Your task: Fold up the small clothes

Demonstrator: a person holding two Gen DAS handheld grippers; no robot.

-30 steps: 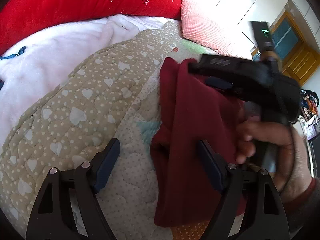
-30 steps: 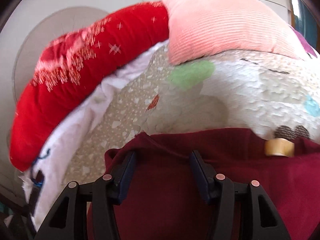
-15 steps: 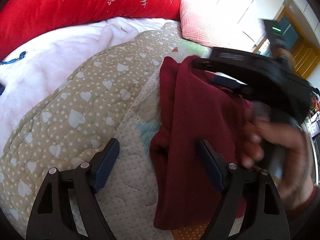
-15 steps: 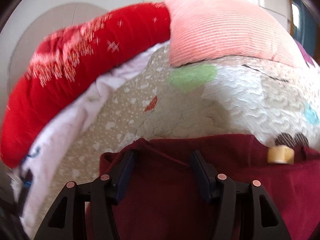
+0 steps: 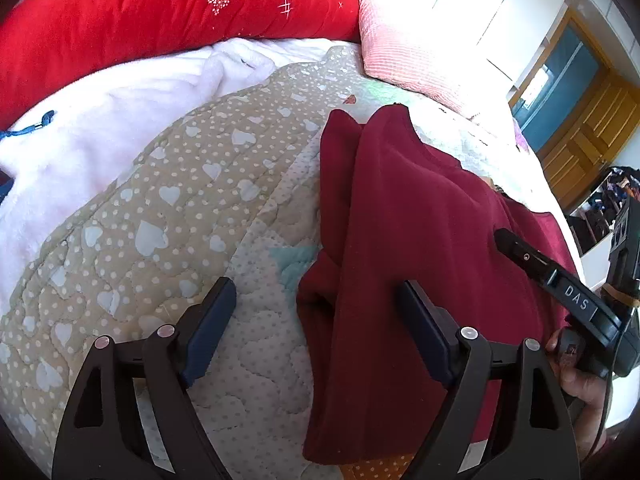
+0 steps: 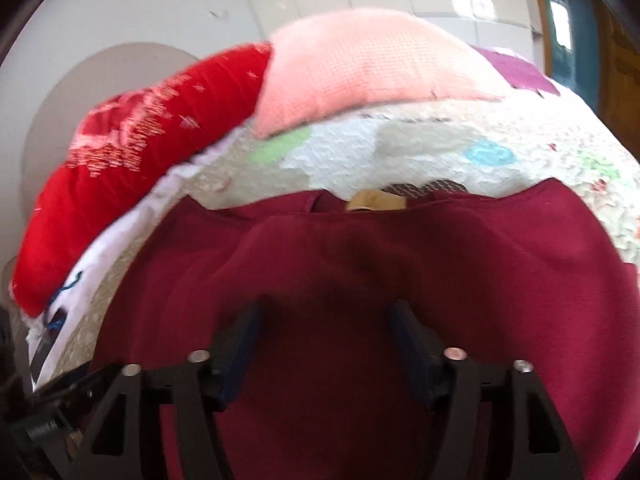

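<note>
Dark red garment on our quilted bed

We see the maroon garment (image 5: 420, 240) folded lengthwise on the quilt (image 5: 192, 200); left gripper (image 5: 316, 320) gapes empty beside it, right gripper (image 6: 324, 332) has just widened above it, gripping nothing.

Open left gripper (image 5: 312, 316) above folded maroon garment (image 5: 420, 240) on heart-print quilt (image 5: 160, 220), red pillow (image 5: 160, 12) behind.

The tan object (image 6: 375, 201) (blurred, half behind the maroon garment (image 6: 400, 264)) cannot be identified.
</note>
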